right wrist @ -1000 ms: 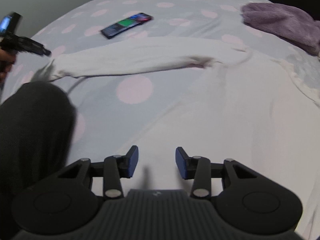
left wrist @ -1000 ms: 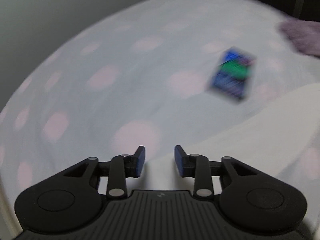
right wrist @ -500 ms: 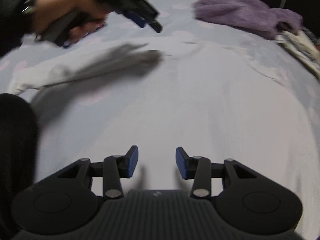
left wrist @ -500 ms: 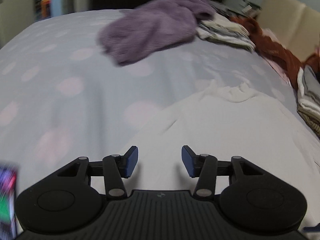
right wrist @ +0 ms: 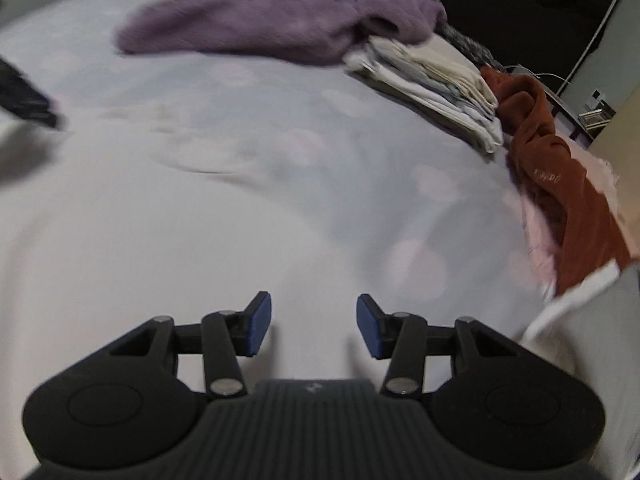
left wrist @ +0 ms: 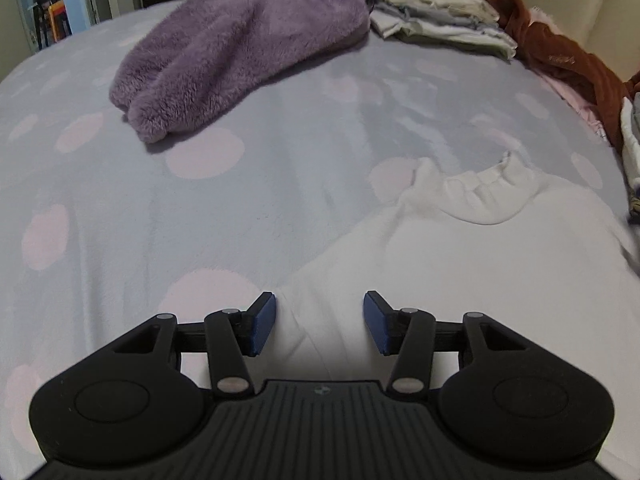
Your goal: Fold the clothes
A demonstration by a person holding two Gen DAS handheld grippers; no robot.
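White sweater [left wrist: 460, 248] lies flat on the dotted bed [left wrist: 200, 208], collar at 1 o'clock. Left hand-held gripper [left wrist: 319, 322] and right hand-held gripper [right wrist: 314, 326] hover over it, jaws wide, empty. Purple fleece [left wrist: 240, 40] at 11 o'clock.

A white top [left wrist: 460, 264] lies spread flat on the bedspread [left wrist: 240, 208], its ruffled collar [left wrist: 484, 196] pointing toward the far edge (the frill bunched into soft gathers). A fold runs along its left shoulder edge, creased toward the near edge. In the right wrist view its cloth [right wrist: 120, 240] is blurred.
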